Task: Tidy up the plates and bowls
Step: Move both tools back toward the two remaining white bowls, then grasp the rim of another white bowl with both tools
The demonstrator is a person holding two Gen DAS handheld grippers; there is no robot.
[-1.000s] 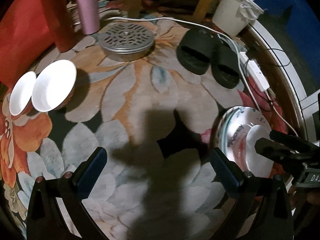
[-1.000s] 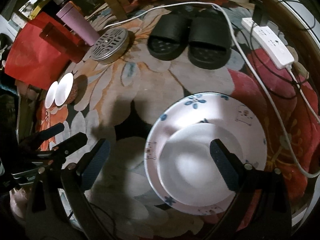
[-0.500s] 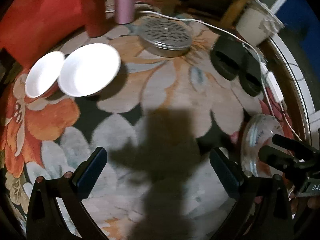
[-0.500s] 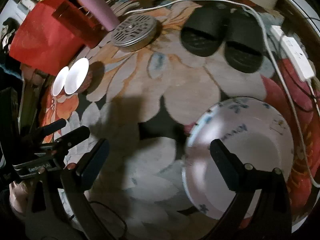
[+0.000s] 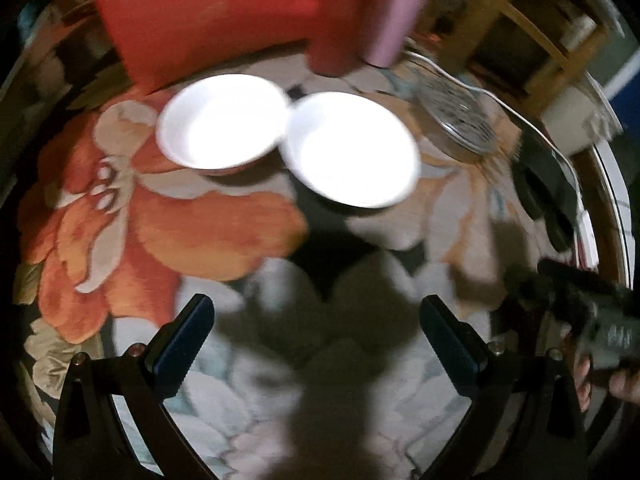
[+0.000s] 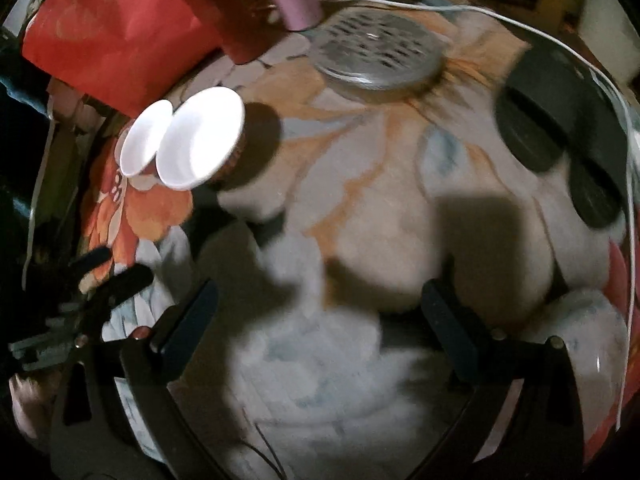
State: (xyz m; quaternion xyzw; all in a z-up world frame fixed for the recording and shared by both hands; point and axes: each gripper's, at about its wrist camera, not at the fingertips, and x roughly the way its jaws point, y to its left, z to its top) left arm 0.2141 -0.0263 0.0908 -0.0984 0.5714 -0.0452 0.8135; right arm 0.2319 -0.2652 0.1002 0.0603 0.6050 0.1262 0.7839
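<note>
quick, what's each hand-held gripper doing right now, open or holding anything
Left hand-held gripper: open, holding nothing, pointed toward the two white bowls.
Right hand-held gripper: open, holding nothing.

There were two white bowls (image 5: 222,121) (image 5: 352,149), two black slippers (image 6: 536,120) (image 6: 596,196), one perforated metal lid (image 6: 376,54) and one plate (image 6: 592,344).

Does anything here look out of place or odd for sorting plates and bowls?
Yes. The two white bowls sit on a floral rug, not a table, near black slippers and a white cable. Nothing looks spilled or broken.
</note>
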